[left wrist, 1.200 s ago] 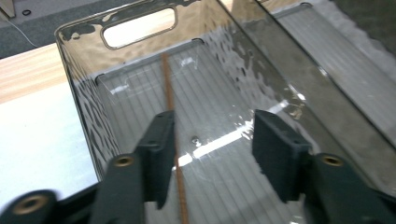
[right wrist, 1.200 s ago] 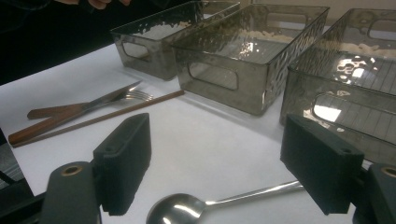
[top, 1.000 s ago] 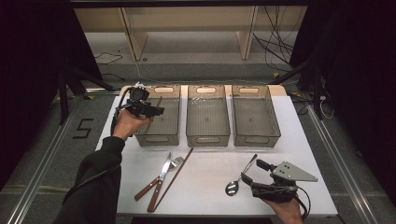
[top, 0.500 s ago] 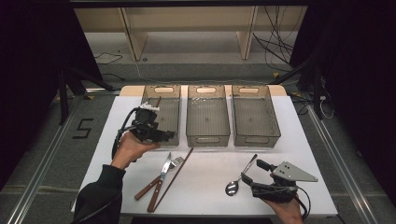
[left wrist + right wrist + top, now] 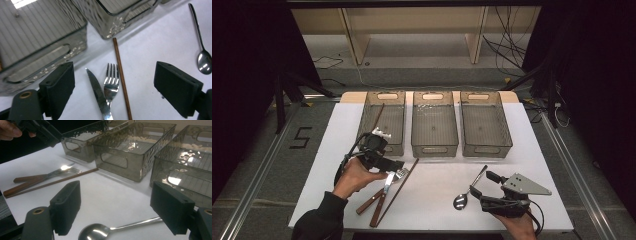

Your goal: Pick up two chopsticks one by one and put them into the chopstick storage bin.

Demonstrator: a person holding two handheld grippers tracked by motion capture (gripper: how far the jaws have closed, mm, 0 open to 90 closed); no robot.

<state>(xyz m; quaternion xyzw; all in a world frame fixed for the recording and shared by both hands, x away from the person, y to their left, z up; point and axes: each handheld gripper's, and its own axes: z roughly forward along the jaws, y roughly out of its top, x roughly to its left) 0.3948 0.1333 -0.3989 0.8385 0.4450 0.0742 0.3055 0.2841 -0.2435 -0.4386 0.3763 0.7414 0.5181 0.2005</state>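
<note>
White table [image 5: 437, 200], three clear bins [image 5: 434, 130] along its far edge. We list a knife [image 5: 98, 92], fork [image 5: 111, 82] and chopstick [image 5: 121, 77] by the near-left corner, long axes running near edge to bins, tips farward. One chopstick [image 5: 377, 116] is binned; these and the spoon [image 5: 467, 192] remain. Left gripper [image 5: 113, 87] has just been opening, empty, above them; right gripper [image 5: 115, 205] gapes empty over the spoon.

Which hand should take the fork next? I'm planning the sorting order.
Left. The left gripper hovers over the fork, fingers open either side of it, knife and chopstick. The right gripper sits by the spoon, far across the table.
</note>
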